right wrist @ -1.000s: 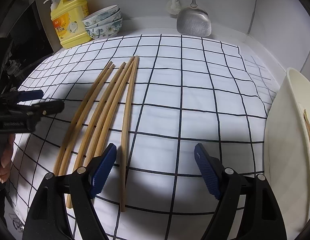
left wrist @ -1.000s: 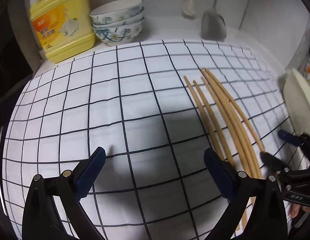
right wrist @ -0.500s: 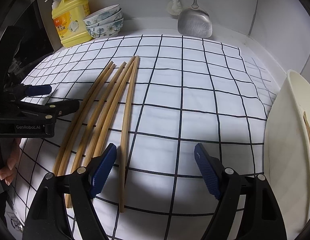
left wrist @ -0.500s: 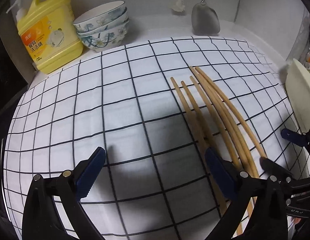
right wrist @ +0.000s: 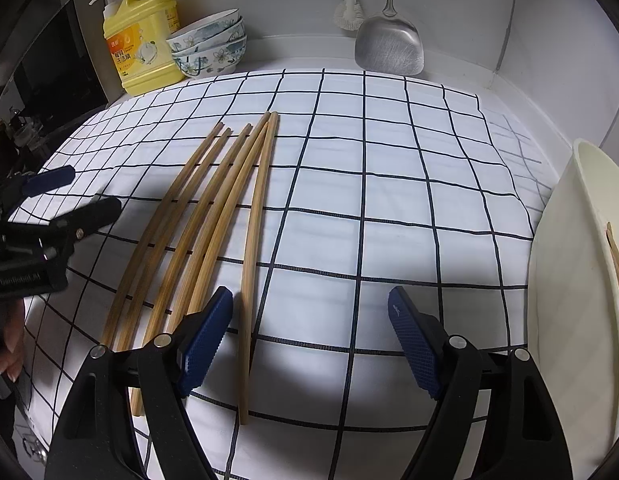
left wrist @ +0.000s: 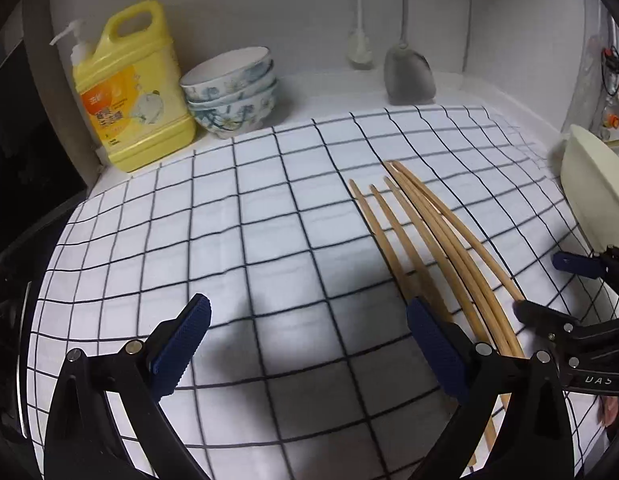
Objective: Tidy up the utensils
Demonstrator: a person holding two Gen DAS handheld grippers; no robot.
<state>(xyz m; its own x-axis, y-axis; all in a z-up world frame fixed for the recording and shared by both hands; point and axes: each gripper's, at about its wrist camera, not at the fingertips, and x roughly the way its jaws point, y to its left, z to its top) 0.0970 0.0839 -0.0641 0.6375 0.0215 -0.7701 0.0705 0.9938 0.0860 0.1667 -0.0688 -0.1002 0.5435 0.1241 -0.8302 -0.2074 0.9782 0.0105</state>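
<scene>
Both tongs hang released over the bench: the left tongs [left wrist: 307, 344] beside the loose chopsticks [right wrist: 213, 232], the right tongs [right wrist: 309, 338] near the cream basin [right wrist: 565, 280] at the right edge.

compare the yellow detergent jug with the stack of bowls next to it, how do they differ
The yellow detergent jug is tall, plain yellow, with a handle and a white pump; the stack of bowls is low, white with blue flower patterns. The jug is one closed container; the bowls are several open ones nested together. Both stand upright at the back of the counter, just off the checked cloth.
</scene>
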